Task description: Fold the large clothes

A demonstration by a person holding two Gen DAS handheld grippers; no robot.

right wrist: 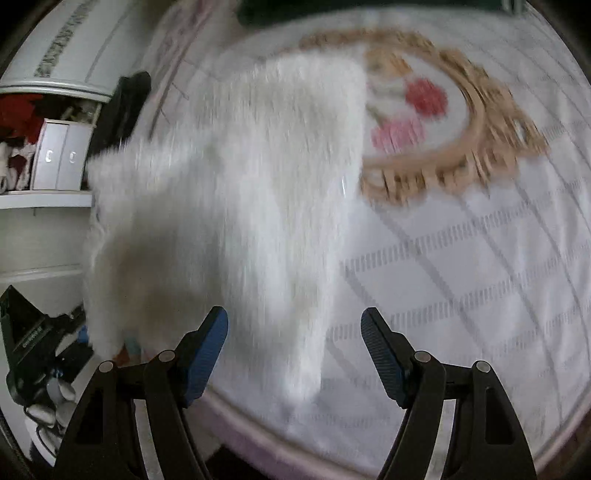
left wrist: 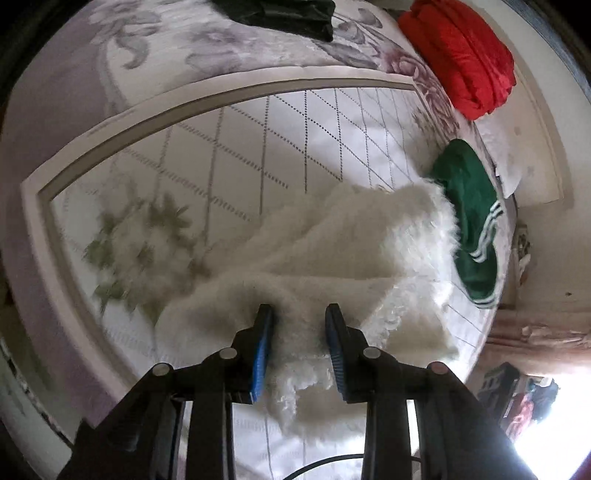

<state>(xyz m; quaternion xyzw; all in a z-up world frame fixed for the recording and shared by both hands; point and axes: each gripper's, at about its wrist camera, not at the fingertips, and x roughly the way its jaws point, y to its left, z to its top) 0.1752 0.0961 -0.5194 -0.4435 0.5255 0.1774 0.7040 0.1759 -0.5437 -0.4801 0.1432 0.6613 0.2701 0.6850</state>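
No lettering is legible; print on the black device (right wrist: 27, 341) is too blurred.

In the left wrist view, bare bedspread (left wrist: 229, 158) is lying open across the middle and left of the frame, giving free passage. A green garment (left wrist: 469, 221) is blocking the right side, touching the white fleece (left wrist: 351, 240), and a red bundle (left wrist: 461, 55) is filling the upper right. A dark garment (left wrist: 280, 14) is sitting at the top edge. In the right wrist view, the fleece (right wrist: 229, 192) is taking up the centre and left, while the lower right bedspread (right wrist: 461, 288) is lying clear. Shelves (right wrist: 44, 199) are crowding the left edge.
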